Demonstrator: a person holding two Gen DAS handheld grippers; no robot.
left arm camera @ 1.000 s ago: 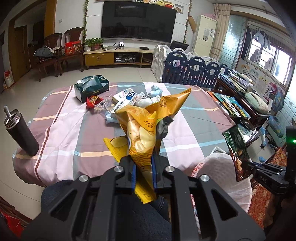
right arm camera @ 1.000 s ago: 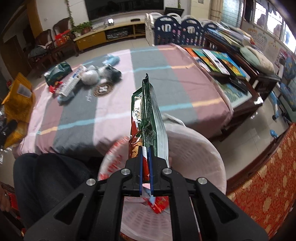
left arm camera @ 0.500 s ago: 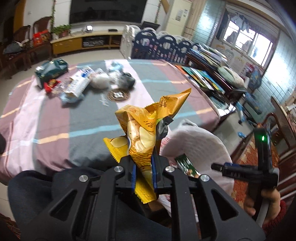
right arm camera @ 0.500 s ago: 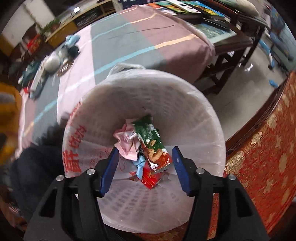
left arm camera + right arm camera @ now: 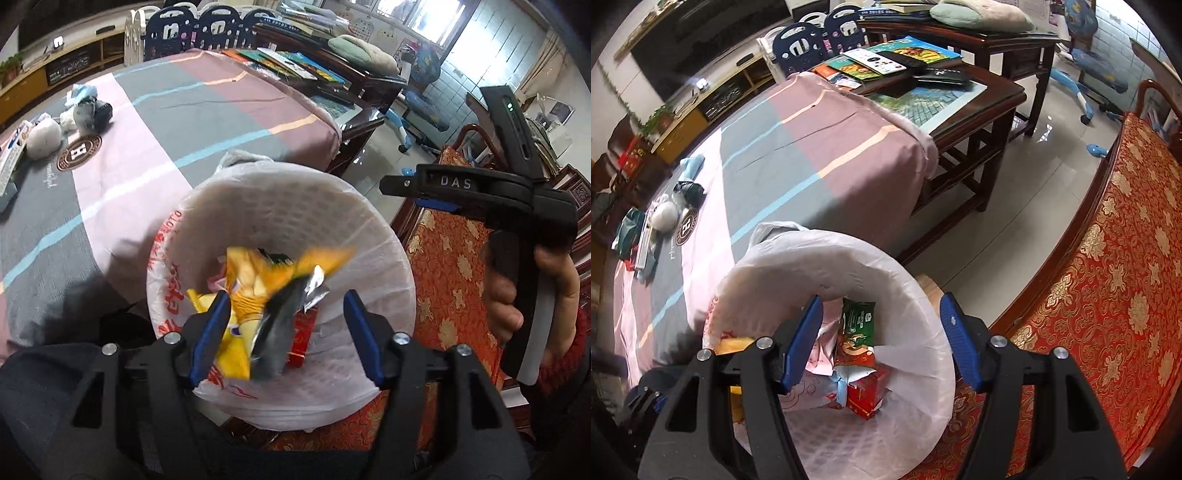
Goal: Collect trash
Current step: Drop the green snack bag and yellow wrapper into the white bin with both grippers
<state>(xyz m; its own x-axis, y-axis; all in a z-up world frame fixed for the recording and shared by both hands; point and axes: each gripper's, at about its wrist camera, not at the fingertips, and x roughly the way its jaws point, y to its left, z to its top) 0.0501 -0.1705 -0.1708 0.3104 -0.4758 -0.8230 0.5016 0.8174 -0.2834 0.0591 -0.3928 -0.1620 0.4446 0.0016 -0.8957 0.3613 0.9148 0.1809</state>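
Note:
A white bin lined with a plastic bag (image 5: 373,229) stands beside the table; it also shows in the right wrist view (image 5: 923,314). My left gripper (image 5: 284,332) is open above it, and a yellow snack bag (image 5: 251,291), blurred, is dropping loose between its fingers into the bin. My right gripper (image 5: 882,339) is open and empty over the bin; it also shows in the left wrist view (image 5: 391,182). A green snack wrapper (image 5: 857,325) and a red wrapper (image 5: 866,391) lie inside the bin.
A table with a striped cloth (image 5: 207,110) holds more trash at its far left: a white wad (image 5: 42,134), a round brown coaster (image 5: 78,152), dark and blue scraps (image 5: 90,109). A red patterned cushion (image 5: 1115,258) lies to the right. A dark wooden side table (image 5: 982,110) holds books.
My left gripper swung over the bin and opened, letting go of the yellow snack bag. My right gripper, which had dropped the green wrapper, stayed open and drew back a little.

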